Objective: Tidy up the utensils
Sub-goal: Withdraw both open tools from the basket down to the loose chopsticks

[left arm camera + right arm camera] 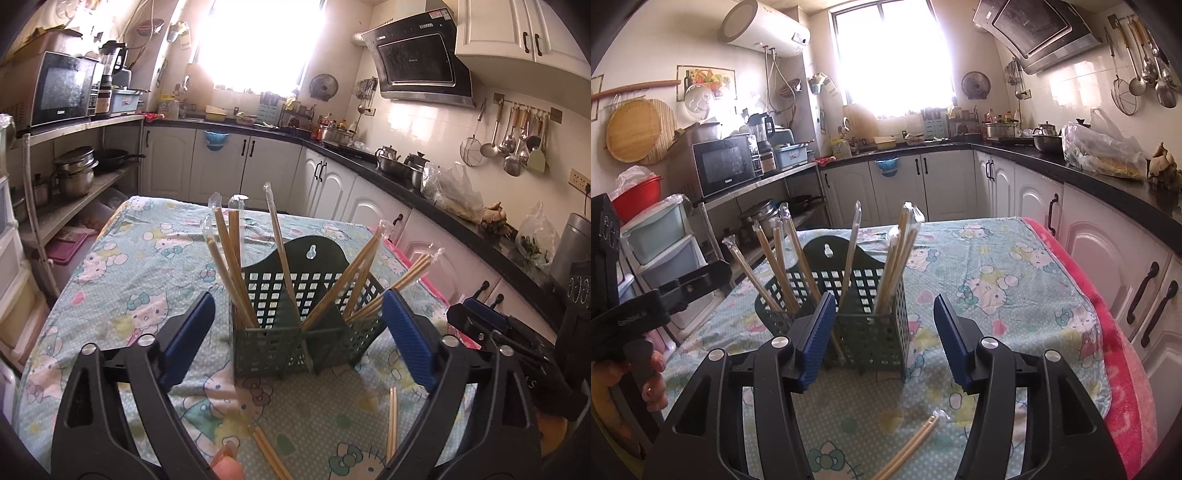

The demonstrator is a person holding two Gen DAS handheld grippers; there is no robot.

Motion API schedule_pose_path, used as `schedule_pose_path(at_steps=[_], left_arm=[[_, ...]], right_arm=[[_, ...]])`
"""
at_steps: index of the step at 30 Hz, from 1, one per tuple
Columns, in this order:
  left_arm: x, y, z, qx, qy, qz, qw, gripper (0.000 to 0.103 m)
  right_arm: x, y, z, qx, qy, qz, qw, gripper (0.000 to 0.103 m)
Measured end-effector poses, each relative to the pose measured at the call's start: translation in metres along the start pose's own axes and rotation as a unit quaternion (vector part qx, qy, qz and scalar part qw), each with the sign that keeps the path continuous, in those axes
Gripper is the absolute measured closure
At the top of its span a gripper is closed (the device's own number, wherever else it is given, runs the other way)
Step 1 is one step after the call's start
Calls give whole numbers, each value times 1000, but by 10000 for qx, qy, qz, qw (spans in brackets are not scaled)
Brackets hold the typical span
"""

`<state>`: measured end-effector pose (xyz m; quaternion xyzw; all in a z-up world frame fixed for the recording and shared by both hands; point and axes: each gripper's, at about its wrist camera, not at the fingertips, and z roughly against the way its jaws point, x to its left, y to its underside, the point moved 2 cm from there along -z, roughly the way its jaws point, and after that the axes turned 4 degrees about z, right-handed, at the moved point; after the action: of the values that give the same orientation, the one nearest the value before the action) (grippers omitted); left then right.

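Both hand-held grippers are empty: the left hand-held gripper (pixel 297 345) gapes wide, the right hand-held gripper (pixel 884 341) stands half open. Wrapped chopsticks (pixel 912 448) lie loose on the near worktop (pixel 1015 266). A careless reach may knock the light green holder (pixel 295 314) over, spilling its leaning sticks.

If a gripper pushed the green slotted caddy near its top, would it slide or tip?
Probably tip: the caddy stands tall, narrow and looks like light perforated plastic. The wrapped chopsticks lean outward above its rim, likely adding top weight. The soft tablecloth may resist sliding.

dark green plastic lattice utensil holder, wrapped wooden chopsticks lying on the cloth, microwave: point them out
dark green plastic lattice utensil holder (pixel 273 350): left wrist view, front wall
wrapped wooden chopsticks lying on the cloth (pixel 916 441): right wrist view, mid shaft
black microwave (pixel 724 168): right wrist view, door
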<state>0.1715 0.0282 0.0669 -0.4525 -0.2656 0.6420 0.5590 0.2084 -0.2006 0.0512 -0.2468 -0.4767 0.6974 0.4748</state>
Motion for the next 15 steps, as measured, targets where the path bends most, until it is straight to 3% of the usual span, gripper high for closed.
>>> schedule_pose_path(at_steps=[4, 15], left_arm=[[0, 6, 2, 34, -6, -21, 10000, 11], [3, 21, 3, 168, -63, -53, 9998, 11]], right_arm=[[-2, 5, 2, 47, 7, 3, 10000, 46], [-3, 21, 4, 205, 65, 55, 9998, 42]])
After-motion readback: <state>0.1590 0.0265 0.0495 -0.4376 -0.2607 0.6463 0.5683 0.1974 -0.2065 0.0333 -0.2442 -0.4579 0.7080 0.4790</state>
